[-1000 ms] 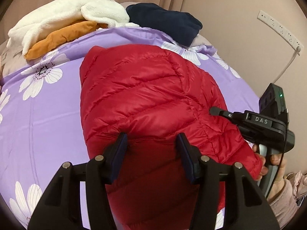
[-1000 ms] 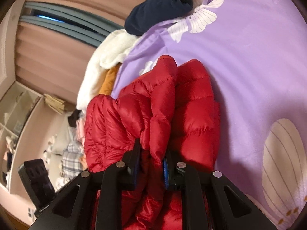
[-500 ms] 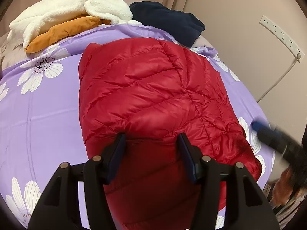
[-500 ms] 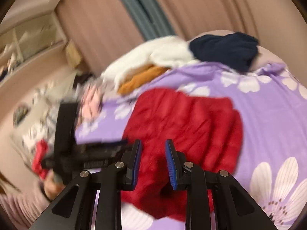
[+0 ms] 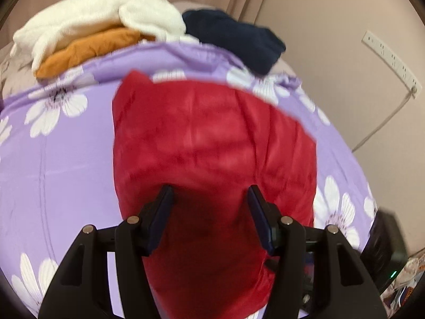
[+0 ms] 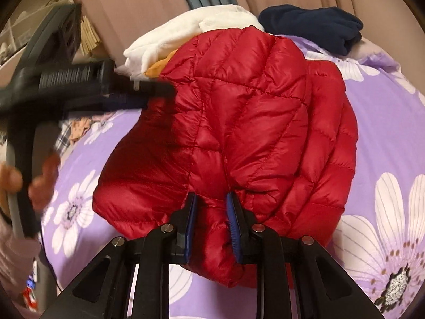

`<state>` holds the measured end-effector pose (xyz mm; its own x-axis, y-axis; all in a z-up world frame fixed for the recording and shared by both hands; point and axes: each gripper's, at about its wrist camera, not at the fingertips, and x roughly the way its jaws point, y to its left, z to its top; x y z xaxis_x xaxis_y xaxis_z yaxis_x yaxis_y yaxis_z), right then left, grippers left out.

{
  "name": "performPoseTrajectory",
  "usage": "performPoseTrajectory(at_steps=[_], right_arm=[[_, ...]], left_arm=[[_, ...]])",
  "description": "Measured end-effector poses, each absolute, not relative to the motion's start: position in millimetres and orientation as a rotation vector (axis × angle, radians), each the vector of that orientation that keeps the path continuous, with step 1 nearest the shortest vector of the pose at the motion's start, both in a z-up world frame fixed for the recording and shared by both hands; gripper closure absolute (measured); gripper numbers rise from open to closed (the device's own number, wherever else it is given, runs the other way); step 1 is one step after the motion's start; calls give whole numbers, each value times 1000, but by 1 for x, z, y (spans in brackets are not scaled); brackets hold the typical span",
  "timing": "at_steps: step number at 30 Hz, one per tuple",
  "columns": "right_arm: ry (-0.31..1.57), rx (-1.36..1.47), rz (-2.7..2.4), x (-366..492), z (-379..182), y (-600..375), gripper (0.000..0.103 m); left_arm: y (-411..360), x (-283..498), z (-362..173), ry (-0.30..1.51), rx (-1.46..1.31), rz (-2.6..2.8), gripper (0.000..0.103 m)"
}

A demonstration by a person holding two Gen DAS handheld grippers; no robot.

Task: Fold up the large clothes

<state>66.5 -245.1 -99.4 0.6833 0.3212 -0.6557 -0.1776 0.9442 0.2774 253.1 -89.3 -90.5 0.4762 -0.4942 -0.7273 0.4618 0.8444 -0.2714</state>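
Note:
A red quilted puffer jacket (image 5: pixel 212 143) lies folded on the purple flowered bedspread (image 5: pixel 58 164). In the left wrist view it is blurred. My left gripper (image 5: pixel 209 194) is open, its fingers wide apart just over the jacket's near part. In the right wrist view the jacket (image 6: pixel 252 111) is bunched and partly lifted. My right gripper (image 6: pixel 211 202) is shut on a fold at the jacket's near edge. The left gripper (image 6: pixel 156 90) shows blurred at the jacket's left side in that view.
A pile of white (image 5: pixel 101 18) and orange (image 5: pixel 87 50) clothes and a dark navy garment (image 5: pixel 239 40) lie at the bed's far end. A wall with a power strip (image 5: pixel 390 61) runs along the right. Curtains (image 6: pixel 138 5) hang behind the bed.
My right gripper let go of the jacket, swung round and has shut on its near edge again. My left gripper has stayed open and shifted over the jacket.

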Motion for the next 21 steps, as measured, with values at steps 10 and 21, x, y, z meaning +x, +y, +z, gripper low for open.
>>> performPoseTrajectory(at_steps=[10, 21], right_arm=[[757, 237, 300, 71, -106, -258, 79], [773, 308, 309, 68, -107, -267, 79]], left_arm=[[-107, 319, -125, 1063, -100, -575, 42], [-99, 297, -108, 991, -59, -544, 39]])
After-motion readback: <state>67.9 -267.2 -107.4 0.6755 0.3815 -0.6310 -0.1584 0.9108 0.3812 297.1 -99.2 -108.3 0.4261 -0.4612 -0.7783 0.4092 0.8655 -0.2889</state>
